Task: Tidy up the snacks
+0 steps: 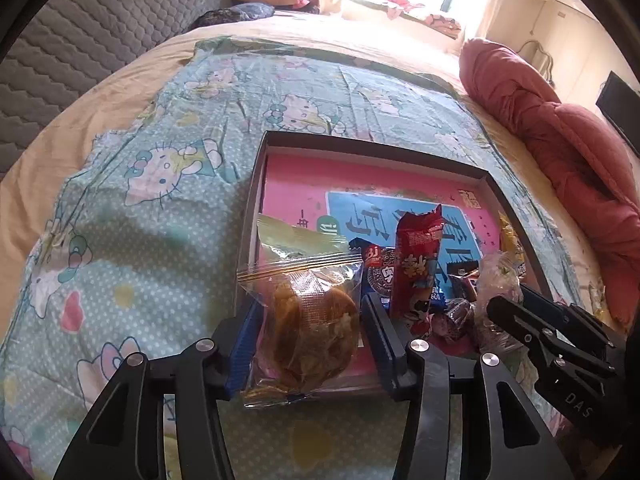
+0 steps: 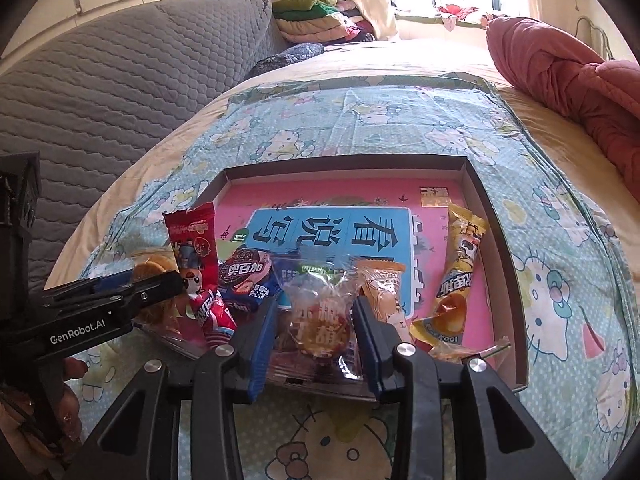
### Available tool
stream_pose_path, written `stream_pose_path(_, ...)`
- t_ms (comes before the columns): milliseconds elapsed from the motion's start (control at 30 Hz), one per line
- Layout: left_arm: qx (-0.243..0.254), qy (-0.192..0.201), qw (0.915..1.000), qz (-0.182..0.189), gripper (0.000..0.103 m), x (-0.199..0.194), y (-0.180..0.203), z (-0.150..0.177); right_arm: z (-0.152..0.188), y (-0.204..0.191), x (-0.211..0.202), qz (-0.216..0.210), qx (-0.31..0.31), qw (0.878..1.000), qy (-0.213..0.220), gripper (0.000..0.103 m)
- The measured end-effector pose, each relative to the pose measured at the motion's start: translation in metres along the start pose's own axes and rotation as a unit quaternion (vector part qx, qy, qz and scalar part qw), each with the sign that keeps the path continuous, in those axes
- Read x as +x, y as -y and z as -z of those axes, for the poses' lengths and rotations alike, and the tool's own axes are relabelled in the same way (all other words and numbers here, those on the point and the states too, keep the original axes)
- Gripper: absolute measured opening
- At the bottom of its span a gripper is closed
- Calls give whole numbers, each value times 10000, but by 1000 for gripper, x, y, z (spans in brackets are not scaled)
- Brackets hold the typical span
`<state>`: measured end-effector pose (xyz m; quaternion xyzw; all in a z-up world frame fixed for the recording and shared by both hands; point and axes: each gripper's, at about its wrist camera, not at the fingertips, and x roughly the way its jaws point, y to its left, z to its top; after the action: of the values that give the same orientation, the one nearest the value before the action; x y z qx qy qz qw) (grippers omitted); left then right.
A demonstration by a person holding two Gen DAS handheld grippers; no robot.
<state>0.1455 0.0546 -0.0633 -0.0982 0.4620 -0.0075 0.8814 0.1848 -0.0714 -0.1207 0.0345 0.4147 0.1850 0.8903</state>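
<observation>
Nearest, left gripper (image 1: 310, 344): fingers (image 1: 244, 350) set either side of a clear-wrapped pastry packet (image 1: 308, 320), blue pads at the wrapper's edges; whether pressing or merely flanking, could not be told. Packet positioned over the near left corner of the box.

Right gripper (image 2: 316, 336): fingers (image 2: 370, 346) closed against a small clear-wrapped sweet with red print (image 2: 320, 320), pinched at both sides, over the near edge of the box.

Shallow cardboard box (image 2: 486, 200), pink and blue printed floor, laid on the bed's cartoon-cat quilt (image 2: 560, 240).

Contents, near half of box: red upright sachet (image 2: 192, 248); sandwich-biscuit pack, pink and dark blue (image 2: 244, 280); orange-topped clear packet (image 2: 382, 292); yellow snack bag (image 2: 456, 272) along the right wall; pale green wrapper (image 1: 296, 236) behind the pastry. All crowded loosely, overlapping, no neat rows.

Far half of box: bare.

Beyond: pink padded quilt (image 1: 560, 128), grey quilted cover (image 2: 100, 92), folded clothes (image 2: 316, 12) by the window.

Progress, judged: well advanced. No snack seen lying on the quilt outside the box; two last packets in hand. Left: setting both down, perhaps tidying the heap.
</observation>
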Motion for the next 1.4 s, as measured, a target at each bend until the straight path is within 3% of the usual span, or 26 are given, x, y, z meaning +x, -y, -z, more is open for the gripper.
stream_pose_path(233, -6, 29, 10000, -73, 63, -9, -4, 3, -1, 0, -8, -48, 36, 9999, 99, 40)
stream_pose_path(567, 52, 261, 9995, -178, 78, -51, -4, 14, 0, -2, -45, -105, 91, 9989, 458, 53)
stream_pose_path(733, 118, 290, 9995, -53, 79, -75, 9, 29, 11, -9, -72, 61, -41, 9982, 597, 71)
stream_pose_path(867, 135, 374, 9992, 1, 79, -95, 18, 43, 20, -11, -91, 148, -12, 9979, 637, 77)
stream_pose_path(1000, 78, 316, 9995, 14, 79, -105, 17, 55, 32, -11, -109, 180, 29, 9975, 684, 90)
stream_pose_path(1400, 246, 216, 9994, 102, 79, -121, 24, 84, 57, -26, -128, 338, -159, 9972, 640, 99)
